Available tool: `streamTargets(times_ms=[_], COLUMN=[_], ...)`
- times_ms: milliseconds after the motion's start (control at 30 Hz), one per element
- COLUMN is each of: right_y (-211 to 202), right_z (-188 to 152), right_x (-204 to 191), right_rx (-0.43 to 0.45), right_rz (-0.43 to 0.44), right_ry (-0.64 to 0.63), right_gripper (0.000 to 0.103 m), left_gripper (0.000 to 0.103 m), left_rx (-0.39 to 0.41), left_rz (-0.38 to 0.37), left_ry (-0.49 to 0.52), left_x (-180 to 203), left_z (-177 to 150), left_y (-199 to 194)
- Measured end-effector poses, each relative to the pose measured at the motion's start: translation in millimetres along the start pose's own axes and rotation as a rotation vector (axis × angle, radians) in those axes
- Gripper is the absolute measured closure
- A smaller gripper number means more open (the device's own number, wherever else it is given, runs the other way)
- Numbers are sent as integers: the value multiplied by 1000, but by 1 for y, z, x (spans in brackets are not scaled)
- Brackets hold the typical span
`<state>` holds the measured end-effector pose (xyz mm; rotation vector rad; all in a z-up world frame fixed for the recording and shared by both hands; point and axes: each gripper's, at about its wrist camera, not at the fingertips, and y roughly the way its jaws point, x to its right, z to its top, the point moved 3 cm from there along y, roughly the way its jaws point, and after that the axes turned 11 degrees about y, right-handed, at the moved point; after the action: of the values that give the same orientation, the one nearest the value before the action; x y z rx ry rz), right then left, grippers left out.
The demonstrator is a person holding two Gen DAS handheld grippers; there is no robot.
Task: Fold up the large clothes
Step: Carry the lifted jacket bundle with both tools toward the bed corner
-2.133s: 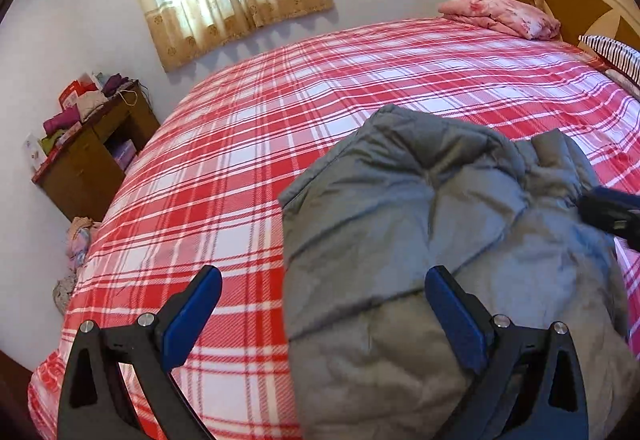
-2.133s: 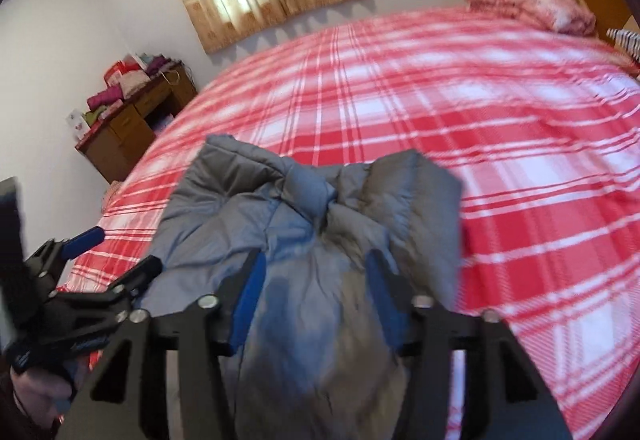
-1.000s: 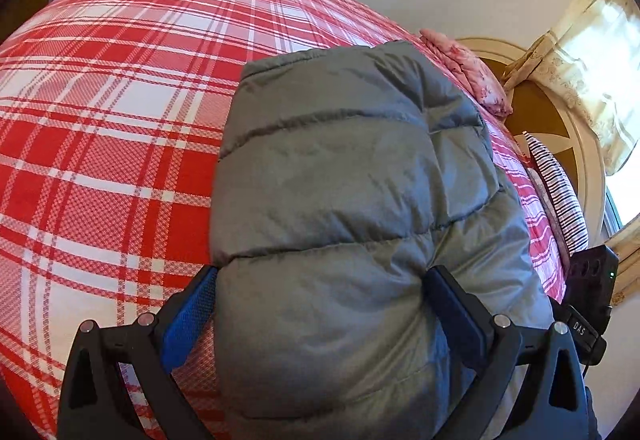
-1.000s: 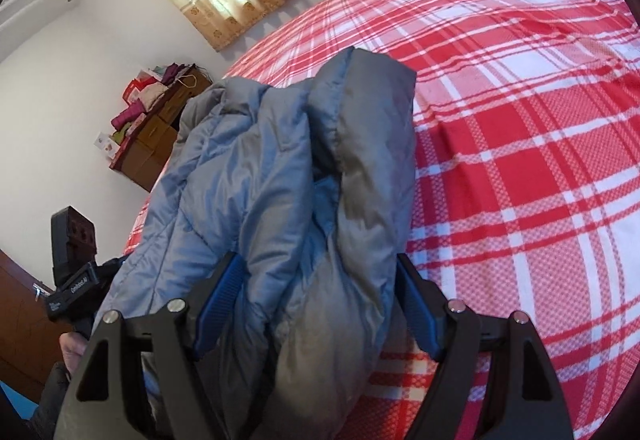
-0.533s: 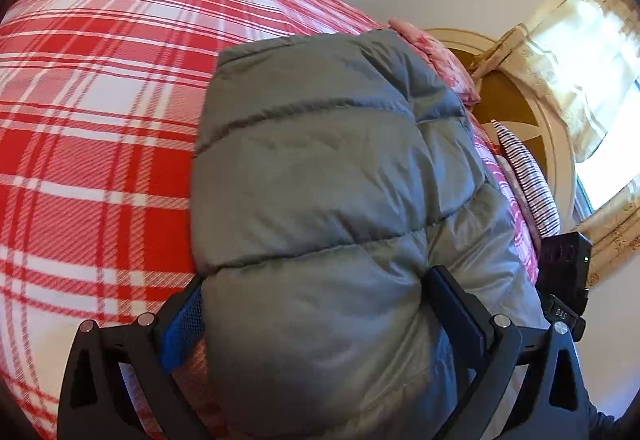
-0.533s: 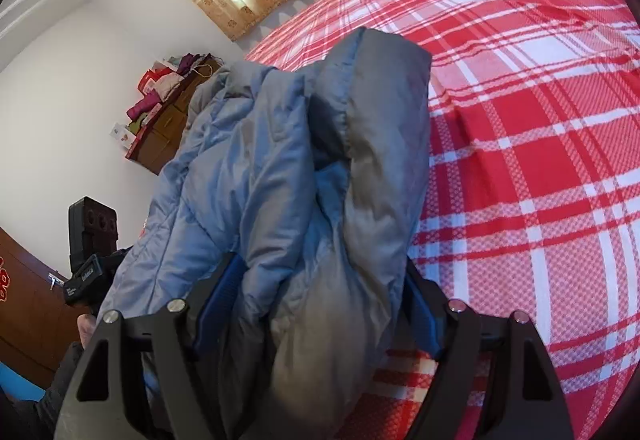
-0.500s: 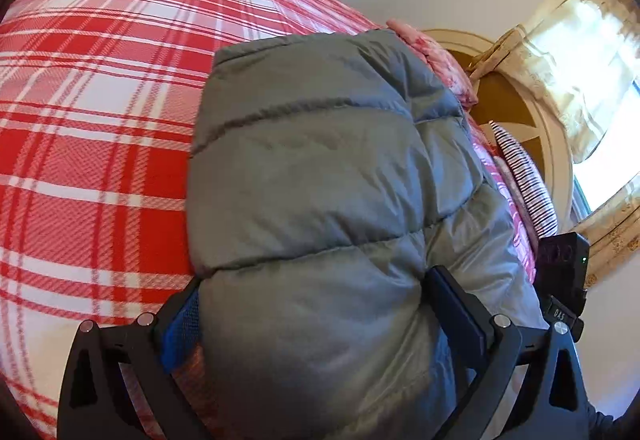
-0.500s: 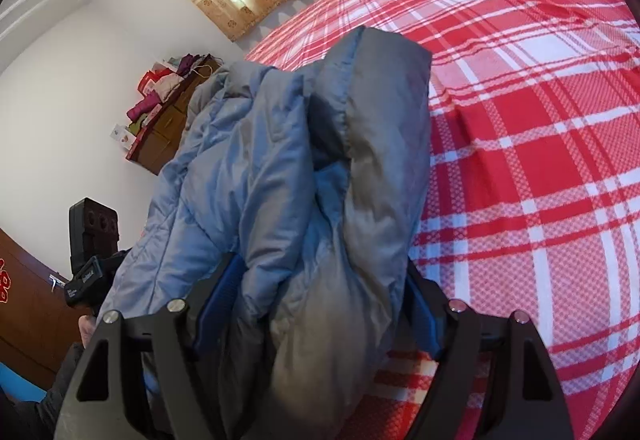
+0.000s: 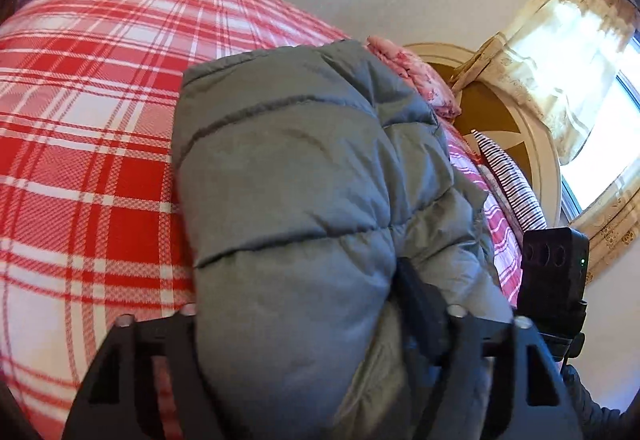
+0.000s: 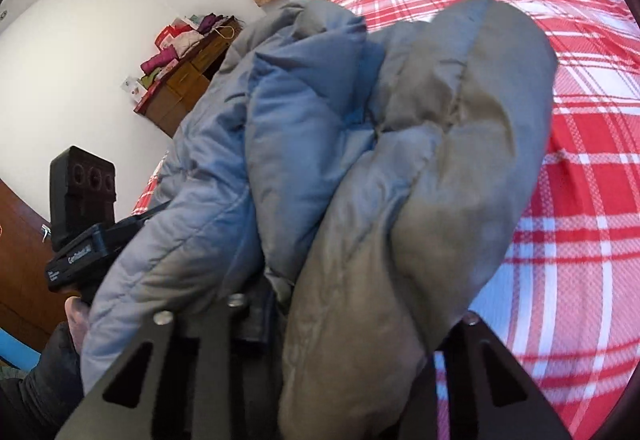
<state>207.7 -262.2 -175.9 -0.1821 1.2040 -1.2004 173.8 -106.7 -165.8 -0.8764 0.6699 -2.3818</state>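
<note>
**Grey padded jacket bundled between both grippers above the plaid bed**

Left wrist view: the folded grey puffer jacket point(image 9: 296, 199) fills the middle of the picture, bulging up between the two black fingers of the left gripper point(image 9: 296, 324). The jaws are pressed into the padding on either side, so this gripper is clamped on the jacket; the left-hand fingertip is buried under the fabric. The jacket is held over the red-and-white plaid bedspread point(image 9: 88, 143), which spreads out to the jacket's left and beyond it. Past the jacket's far end lies a pink folded blanket point(image 9: 416, 75), and to the jacket's right a striped pillow point(image 9: 508, 179) leans by the rounded headboard point(image 9: 532, 143). A sunlit curtain point(image 9: 560, 59) hangs above the headboard. The right gripper's black body point(image 9: 554, 272) shows just right of the jacket.

Right wrist view: the jacket point(image 10: 360, 159) is bunched in thick rolls, bluish on its left half and duller grey on its right. It billows over the right gripper point(image 10: 352, 320), whose jaws squeeze a wad of it; the fingertips are mostly hidden by cloth. The bedspread point(image 10: 580, 159) lies to the jacket's right. Left of the jacket sits the left gripper point(image 10: 82, 215), with part of a hand point(image 10: 76, 316) below it. Beyond the jacket's left edge stands a wooden cabinet point(image 10: 188, 83) piled with clothes.
</note>
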Motion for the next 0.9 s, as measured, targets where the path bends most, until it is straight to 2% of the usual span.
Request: streamTargets(times_ms=[67,233,367,533,767,900], right_y=[-8,-28,-37,-30,13,53], right_z=[-5,-14,-21,-29,-36,-39], right_x=[-7,-25,-48,-87,-160,-208], right_rx=[8,34,43,16,-46,-98], right_rz=[19,77,115,180,283,356], right_ry=[-2,-15,-57,-126,-244,-299], right_gripper=[75,76,76,76,77,78], left_gripper=[42,42,42,42,42,42], left_rx=[20,56,105,162,229,247], left_rz=[9,35,95,155,321,479], left_ry=[4,9,38,-2,-52,-86], left_x=[6,14,18,1,-47,-85], left_z=[-1,-2,-5,-12,-22,-22], left_y=[-10,-35,-70,-114,-185,-224])
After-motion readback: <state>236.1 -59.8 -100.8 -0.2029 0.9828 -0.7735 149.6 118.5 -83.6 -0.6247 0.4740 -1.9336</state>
